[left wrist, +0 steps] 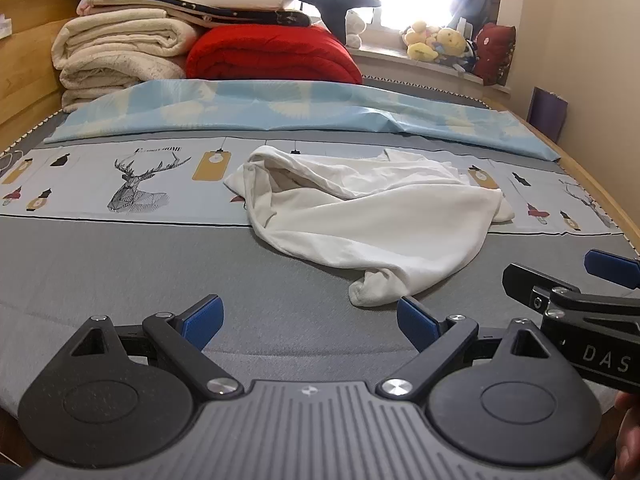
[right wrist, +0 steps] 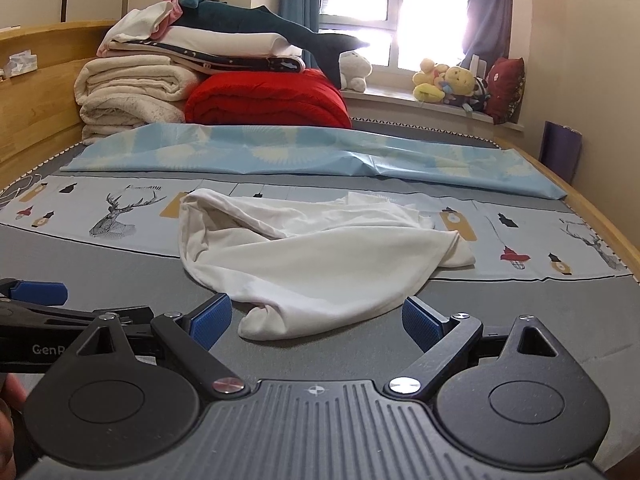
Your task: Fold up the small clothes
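Blue-padded left claw (left wrist: 310, 322) and right claw (right wrist: 316, 322) are both released, grasping nothing, held low over the bed (left wrist: 120, 272). Just ahead of the pads, a crumpled white garment (right wrist: 312, 256) lies unfolded. Judgement: this low, spread stance prepares each claw to pinch a near edge for flattening.

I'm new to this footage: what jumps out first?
A crumpled white garment lies unfolded mid-bed on the grey mattress, just ahead of the open left gripper and right gripper. Behind it, a red quilt sits beside stacked cream blankets below the bright window.
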A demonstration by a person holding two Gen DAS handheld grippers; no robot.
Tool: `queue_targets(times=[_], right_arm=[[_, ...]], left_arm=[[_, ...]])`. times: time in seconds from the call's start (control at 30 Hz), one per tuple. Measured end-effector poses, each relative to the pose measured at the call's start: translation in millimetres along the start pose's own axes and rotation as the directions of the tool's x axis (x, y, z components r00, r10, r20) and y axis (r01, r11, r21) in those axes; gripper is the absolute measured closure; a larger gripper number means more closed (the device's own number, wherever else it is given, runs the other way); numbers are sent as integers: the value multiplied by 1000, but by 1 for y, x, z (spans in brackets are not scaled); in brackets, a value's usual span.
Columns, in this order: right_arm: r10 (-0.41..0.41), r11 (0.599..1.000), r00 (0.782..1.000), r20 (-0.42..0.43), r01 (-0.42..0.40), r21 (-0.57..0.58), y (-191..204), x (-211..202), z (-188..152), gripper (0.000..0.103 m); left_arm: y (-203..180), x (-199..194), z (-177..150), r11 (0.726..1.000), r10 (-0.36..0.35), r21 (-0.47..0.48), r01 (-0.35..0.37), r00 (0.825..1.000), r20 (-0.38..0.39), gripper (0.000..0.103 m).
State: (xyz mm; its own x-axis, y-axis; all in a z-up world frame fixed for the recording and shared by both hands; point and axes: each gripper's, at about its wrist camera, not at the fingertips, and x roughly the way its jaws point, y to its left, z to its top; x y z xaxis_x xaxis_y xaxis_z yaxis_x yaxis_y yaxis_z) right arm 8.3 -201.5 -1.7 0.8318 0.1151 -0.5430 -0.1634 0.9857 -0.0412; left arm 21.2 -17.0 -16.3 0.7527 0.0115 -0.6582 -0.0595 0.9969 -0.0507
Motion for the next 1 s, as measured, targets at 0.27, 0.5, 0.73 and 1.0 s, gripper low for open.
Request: queue_targets(times=[0.27, 0.5, 0.73, 1.0], right_arm=[[0, 1000, 1000, -5, 0, -3, 0, 0, 0, 10], [1, 1000, 1000, -8, -1, -8, 1, 1, -1, 10], [1, 1000, 1000, -8, -1, -8, 1, 1, -1, 10], [-28, 1000, 999, 41, 27, 11, -7, -5, 7, 11]], left_arm=[[0, 0, -1, 1000, 1, -3, -1, 1000, -3, 7], [1, 1, -2, 1000, 3, -6, -3, 1000, -4, 7], [1, 0, -2, 1000, 3, -6, -3, 1000, -4, 7], [3, -2, -5, 1000, 1, -2, -1, 1000, 15, 7]])
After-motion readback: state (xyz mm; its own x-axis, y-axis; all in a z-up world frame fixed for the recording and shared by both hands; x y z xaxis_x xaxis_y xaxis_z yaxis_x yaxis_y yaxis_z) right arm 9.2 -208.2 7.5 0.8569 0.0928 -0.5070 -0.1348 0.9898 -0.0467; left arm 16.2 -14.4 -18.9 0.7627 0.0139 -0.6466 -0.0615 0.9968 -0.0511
